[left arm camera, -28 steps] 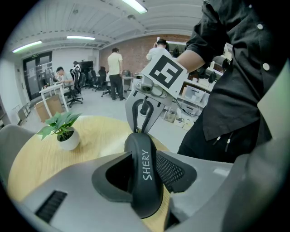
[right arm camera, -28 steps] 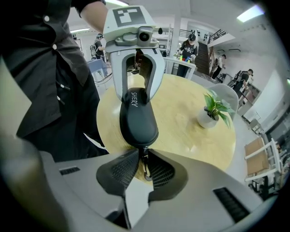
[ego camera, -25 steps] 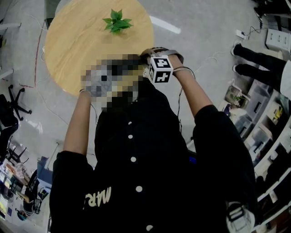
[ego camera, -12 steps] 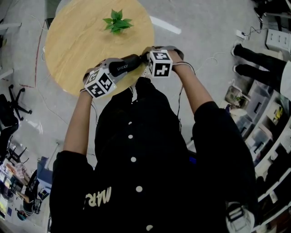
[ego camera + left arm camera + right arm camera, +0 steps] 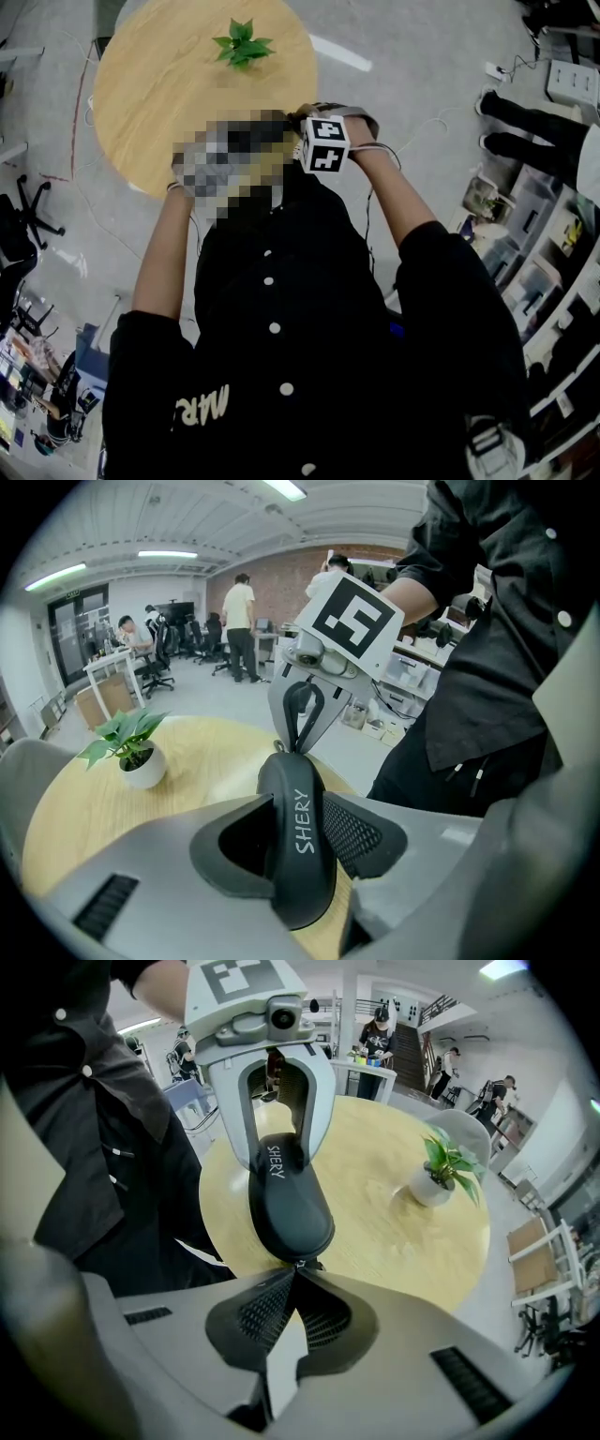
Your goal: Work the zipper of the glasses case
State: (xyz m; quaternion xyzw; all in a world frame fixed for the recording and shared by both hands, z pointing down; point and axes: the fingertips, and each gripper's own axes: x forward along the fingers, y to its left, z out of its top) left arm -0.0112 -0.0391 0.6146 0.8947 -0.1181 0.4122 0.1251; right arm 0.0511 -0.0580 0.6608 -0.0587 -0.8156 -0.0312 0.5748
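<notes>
A dark grey glasses case (image 5: 300, 850) marked SHERY is held in the air above the table's near edge. My left gripper (image 5: 298, 841) is shut on its middle, one pad on each side. In the right gripper view the case (image 5: 289, 1206) points away from me, and its small metal zipper pull (image 5: 302, 1265) sits at the near end. My right gripper (image 5: 294, 1277) is shut on that pull, its pads meeting. In the head view a mosaic patch hides the case and the left gripper; only the right gripper's marker cube (image 5: 326, 143) shows.
A round wooden table (image 5: 159, 84) carries a small potted plant (image 5: 241, 43). The person's black jacket (image 5: 309, 319) fills the near side. Shelves and boxes (image 5: 534, 225) stand at the right, an office chair (image 5: 21, 220) at the left. People stand far off (image 5: 239, 621).
The right gripper's marker cube rose slightly and came back down beside the case's end. The left arm has stayed where it was.
</notes>
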